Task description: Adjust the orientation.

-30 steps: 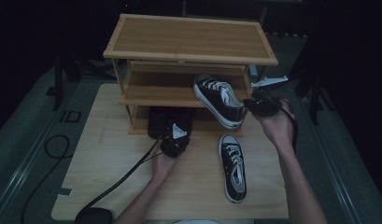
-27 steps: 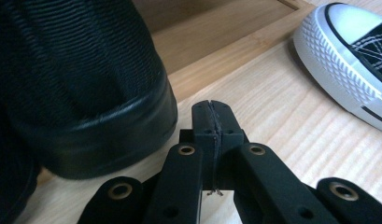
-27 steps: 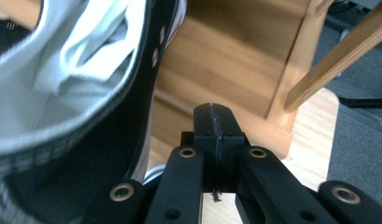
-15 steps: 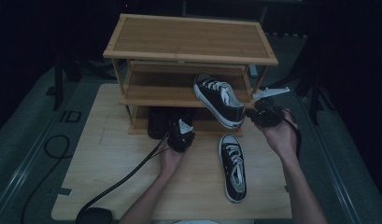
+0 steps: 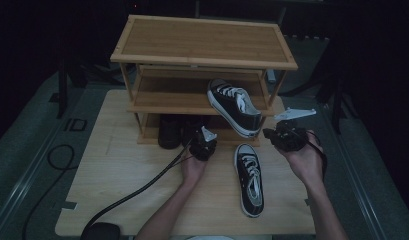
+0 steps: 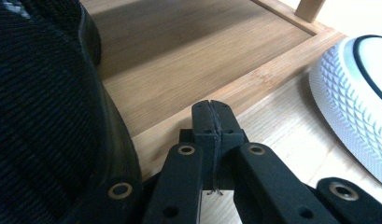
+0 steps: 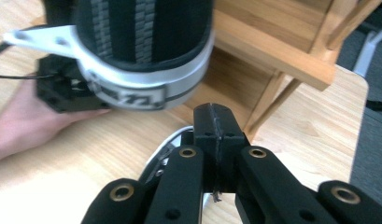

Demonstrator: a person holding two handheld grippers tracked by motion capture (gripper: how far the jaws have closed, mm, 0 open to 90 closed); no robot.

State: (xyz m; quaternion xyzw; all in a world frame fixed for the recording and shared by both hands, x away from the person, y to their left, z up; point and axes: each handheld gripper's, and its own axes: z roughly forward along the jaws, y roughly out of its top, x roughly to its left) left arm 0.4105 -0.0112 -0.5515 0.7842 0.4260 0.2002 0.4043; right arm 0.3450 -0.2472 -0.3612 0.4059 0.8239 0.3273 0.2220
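A wooden shoe rack [image 5: 202,47] stands at the far side of the table [image 5: 117,180]; one black-and-white sneaker [image 5: 234,106] lies tilted on its middle shelf with the heel overhanging the front edge, and its mate [image 5: 249,177] lies flat on the table in front, sole down. A dark pair of shoes [image 5: 179,131] sits on the bottom shelf. The left gripper [image 5: 204,145], jaws pressed together on nothing, rests at the bottom shelf's front edge just beside the dark shoes, while the right gripper [image 5: 270,134], likewise closed and empty, is held just beside the overhanging heel.
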